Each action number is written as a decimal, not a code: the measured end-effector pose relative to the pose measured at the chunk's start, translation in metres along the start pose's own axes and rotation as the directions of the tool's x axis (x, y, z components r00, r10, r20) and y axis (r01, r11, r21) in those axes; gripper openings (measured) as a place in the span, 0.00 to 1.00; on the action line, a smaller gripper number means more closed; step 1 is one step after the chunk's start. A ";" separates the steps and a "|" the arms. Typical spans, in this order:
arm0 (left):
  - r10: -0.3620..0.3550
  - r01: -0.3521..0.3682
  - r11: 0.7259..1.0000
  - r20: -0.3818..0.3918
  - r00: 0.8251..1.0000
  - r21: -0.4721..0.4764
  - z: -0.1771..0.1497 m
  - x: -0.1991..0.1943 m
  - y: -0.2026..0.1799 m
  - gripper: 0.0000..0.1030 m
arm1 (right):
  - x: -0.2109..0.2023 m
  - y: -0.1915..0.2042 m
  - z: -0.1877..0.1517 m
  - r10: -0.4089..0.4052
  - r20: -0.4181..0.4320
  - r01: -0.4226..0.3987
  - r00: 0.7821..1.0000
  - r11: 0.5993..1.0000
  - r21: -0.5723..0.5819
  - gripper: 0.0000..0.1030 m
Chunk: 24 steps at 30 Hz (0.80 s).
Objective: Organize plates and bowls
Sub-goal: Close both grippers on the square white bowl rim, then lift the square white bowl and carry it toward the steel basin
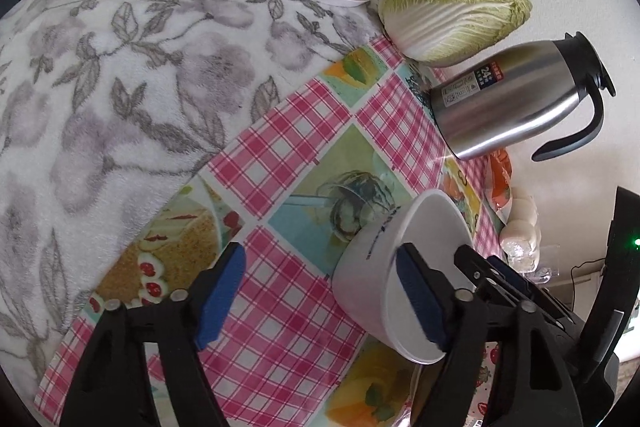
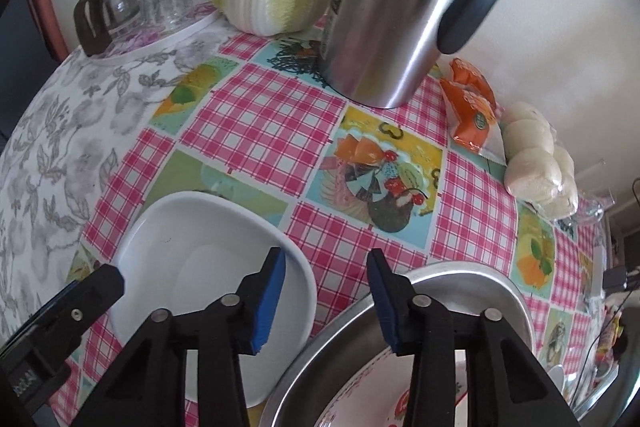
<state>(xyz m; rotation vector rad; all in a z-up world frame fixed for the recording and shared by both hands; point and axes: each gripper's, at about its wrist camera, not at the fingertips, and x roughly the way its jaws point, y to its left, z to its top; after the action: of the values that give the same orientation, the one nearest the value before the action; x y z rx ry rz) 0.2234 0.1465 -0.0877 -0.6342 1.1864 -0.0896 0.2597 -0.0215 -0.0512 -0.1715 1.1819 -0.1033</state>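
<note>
You are working over the checked tablecloth (image 2: pixel 260 107), where one white bowl (image 1: pixel 384 267) is sitting upright, its mouth facing up; being round, it is showing no long axis. Your left gripper (image 1: pixel 320 295) is standing spread, its right pad inside the bowl's rim, not pinching it. Your right gripper (image 2: pixel 326 295) is standing half spread between the bowl and one metal basin (image 2: pixel 460 291), gripping nothing. One patterned dish (image 2: pixel 372 399) is lying in the basin.
</note>
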 end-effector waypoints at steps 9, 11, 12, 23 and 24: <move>-0.057 0.057 0.998 -0.063 0.996 -0.010 -0.005 0.016 -0.005 0.51 | 0.008 0.014 -0.001 0.037 -0.011 -0.037 0.999 0.999 -0.023 0.22; -0.064 0.063 0.998 -0.071 0.995 -0.019 -0.006 0.019 -0.004 0.46 | 0.008 0.013 -0.001 0.043 -0.009 -0.043 0.999 0.999 -0.027 0.22; -0.060 0.059 0.998 -0.072 0.996 -0.019 -0.006 0.019 -0.004 0.45 | 0.008 0.013 -0.001 0.048 -0.007 -0.048 0.999 0.998 -0.026 0.22; -0.040 0.038 0.998 -0.041 0.998 -0.048 -0.002 0.009 0.010 0.37 | 0.002 0.017 -0.004 0.190 -0.032 -0.190 0.981 0.982 0.017 0.19; -0.037 0.035 0.998 -0.039 0.999 -0.050 -0.002 0.009 0.011 0.35 | 0.001 0.019 -0.005 0.199 -0.034 -0.199 0.979 0.980 0.012 0.18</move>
<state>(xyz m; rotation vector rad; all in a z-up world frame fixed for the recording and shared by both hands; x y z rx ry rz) 0.2225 0.1514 -0.1008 -0.7001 1.2191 -0.1039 0.2558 -0.0030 -0.0576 -0.0432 1.2268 0.0644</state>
